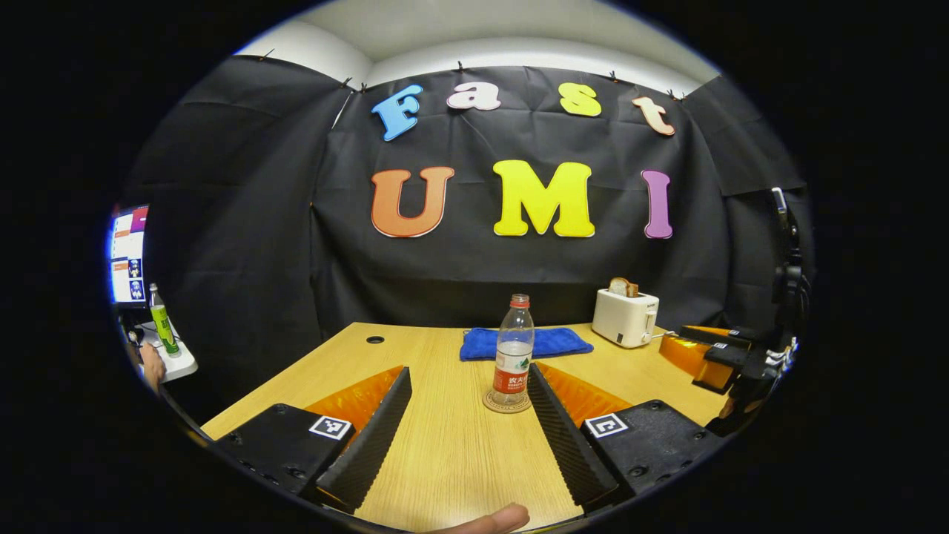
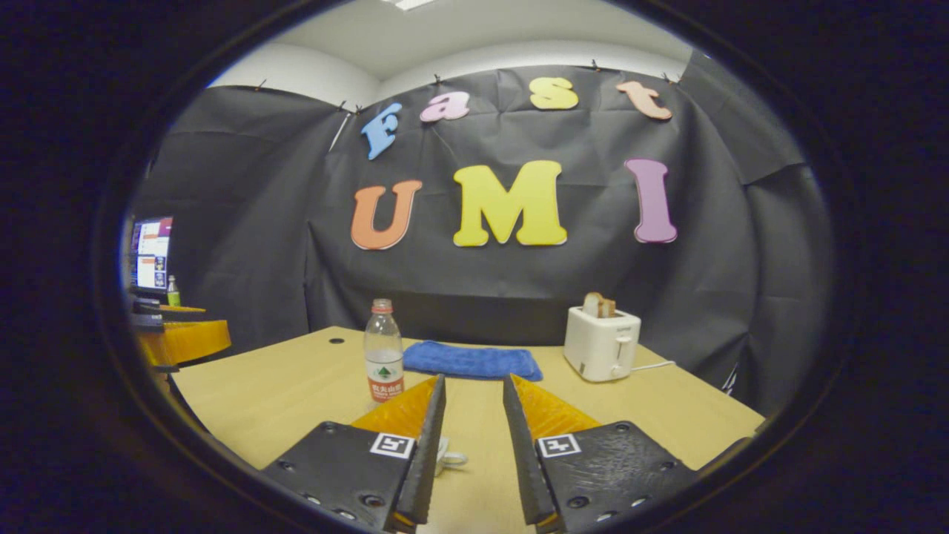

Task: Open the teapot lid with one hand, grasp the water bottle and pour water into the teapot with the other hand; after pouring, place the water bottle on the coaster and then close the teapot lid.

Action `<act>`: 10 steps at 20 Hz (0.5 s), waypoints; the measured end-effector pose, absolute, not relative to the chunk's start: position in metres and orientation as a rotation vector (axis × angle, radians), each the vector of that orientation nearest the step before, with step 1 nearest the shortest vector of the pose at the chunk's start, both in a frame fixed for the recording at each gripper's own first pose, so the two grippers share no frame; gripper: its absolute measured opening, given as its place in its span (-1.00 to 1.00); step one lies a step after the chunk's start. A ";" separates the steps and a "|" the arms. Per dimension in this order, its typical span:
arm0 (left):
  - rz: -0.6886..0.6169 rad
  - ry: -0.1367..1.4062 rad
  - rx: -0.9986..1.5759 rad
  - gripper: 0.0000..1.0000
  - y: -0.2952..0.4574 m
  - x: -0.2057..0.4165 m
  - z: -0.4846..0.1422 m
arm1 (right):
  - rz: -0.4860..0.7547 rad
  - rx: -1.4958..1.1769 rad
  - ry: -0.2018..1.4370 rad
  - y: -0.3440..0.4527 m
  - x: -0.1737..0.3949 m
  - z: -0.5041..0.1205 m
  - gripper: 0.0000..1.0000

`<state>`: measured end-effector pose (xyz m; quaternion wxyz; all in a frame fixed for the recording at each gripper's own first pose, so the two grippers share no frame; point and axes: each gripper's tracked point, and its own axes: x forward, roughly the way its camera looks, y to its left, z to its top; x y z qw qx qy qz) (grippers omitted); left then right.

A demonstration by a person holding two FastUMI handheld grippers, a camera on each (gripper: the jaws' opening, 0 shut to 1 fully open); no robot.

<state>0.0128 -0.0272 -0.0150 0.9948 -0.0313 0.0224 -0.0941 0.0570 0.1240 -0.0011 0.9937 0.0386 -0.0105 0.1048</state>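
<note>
A: Bottle first. The water bottle (image 1: 513, 348) is clear thin plastic, roughly a third full by the look of it, so I judge it light, a bit squashy at the waist and smooth enough to slip. Best hold is across the labelled lower body, where the wall is stiffer and the weight sits.

B: Where does it stand relative to the left gripper (image 1: 463, 415)?

A: Upright on the round coaster (image 1: 507, 403), straight ahead and slightly toward the right finger, just beyond the fingertips. The fingers are spread wide, nothing between them.

B: And the right gripper (image 2: 474, 415)?

A: Its fingers stand apart with a narrower gap, holding nothing. From there the bottle is ahead and to the left, beyond the left fingertip. A small pale piece (image 2: 450, 457) peeks out low beside that left finger; it may be part of the teapot, but I cannot tell.

B: Farther out?

A: A blue cloth (image 1: 525, 343) lies behind the bottle, and a white toaster (image 1: 625, 316) with bread stands ahead to the right.
</note>
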 end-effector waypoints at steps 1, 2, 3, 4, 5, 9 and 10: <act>-0.186 0.037 -0.054 0.96 -0.031 0.010 -0.014 | 0.199 0.079 -0.033 0.112 0.051 0.004 -0.03; -0.182 0.035 -0.043 0.96 -0.035 0.008 -0.014 | 0.179 0.078 -0.038 0.097 0.044 0.007 0.11; -0.178 0.037 -0.030 0.96 -0.039 0.008 -0.015 | 0.157 0.078 -0.038 0.080 0.038 0.008 0.19; -0.174 0.041 -0.019 0.96 -0.043 0.005 -0.017 | 0.143 0.082 -0.040 0.066 0.031 0.010 0.36; -0.180 0.048 -0.010 0.96 -0.049 0.002 -0.019 | 0.125 0.095 -0.043 0.049 0.022 0.013 0.52; -0.177 0.045 0.029 0.96 -0.065 -0.011 -0.018 | 0.082 0.098 -0.037 0.004 -0.001 0.012 0.94; -0.138 0.039 0.038 0.96 -0.058 -0.017 -0.016 | 0.078 0.093 -0.035 -0.005 -0.009 0.009 0.94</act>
